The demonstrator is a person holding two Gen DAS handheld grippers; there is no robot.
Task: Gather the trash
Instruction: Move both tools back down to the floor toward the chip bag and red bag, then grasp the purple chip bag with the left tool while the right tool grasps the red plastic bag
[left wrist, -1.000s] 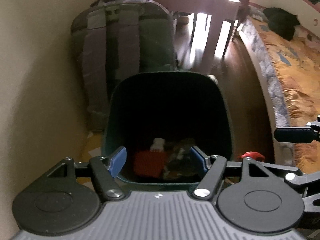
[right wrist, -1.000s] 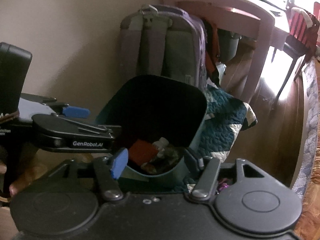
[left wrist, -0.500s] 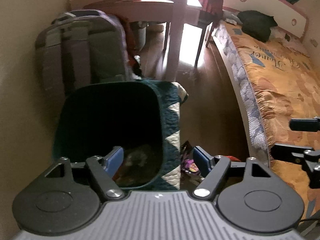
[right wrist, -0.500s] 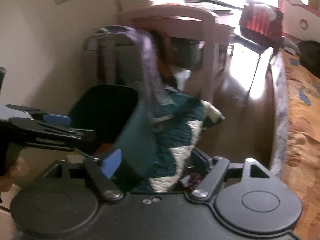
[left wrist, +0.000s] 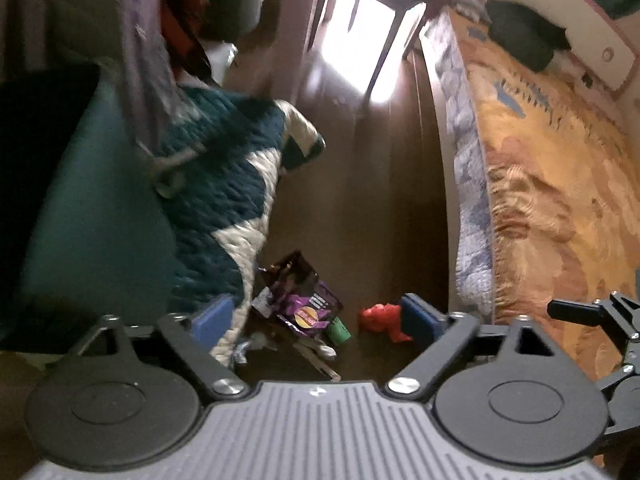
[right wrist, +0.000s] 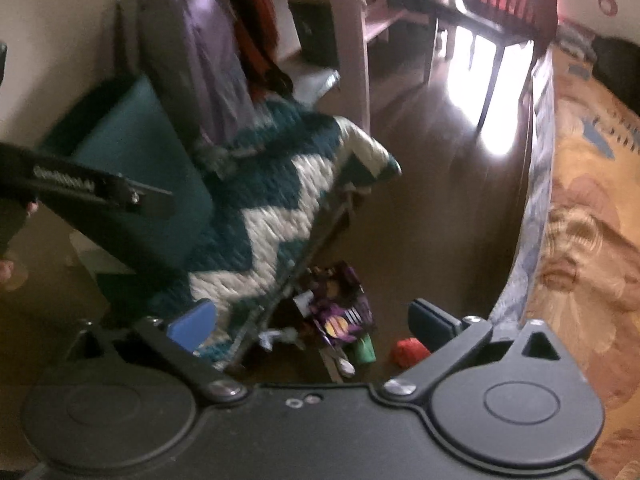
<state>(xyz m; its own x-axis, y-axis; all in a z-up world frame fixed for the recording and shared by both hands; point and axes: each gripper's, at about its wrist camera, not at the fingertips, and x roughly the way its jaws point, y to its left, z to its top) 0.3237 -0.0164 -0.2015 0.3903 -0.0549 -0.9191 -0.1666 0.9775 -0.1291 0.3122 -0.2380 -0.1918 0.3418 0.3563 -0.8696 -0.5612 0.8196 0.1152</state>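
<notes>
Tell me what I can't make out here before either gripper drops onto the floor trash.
- Teal bin, left wrist view: inside is dark, partly out of frame; contents unseen.
- Flat item below the purple snack wrapper, right wrist view: cut off by the gripper body, unidentifiable.
- Crumpled silvery scrap, left wrist view: small and blurred.
- Red crumpled piece, left wrist view: partly behind the left gripper's finger.

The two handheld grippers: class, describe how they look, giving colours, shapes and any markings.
Left gripper: black linkage arms with silver pivot bolts, two round black discs, a grey ribbed body, and blue pads on its fingers. Right gripper: the same black arms, discs and bolts on a smooth black body, with blue pads. In the right wrist view, the left gripper's side bears pale lettering too blurred to read.
</notes>
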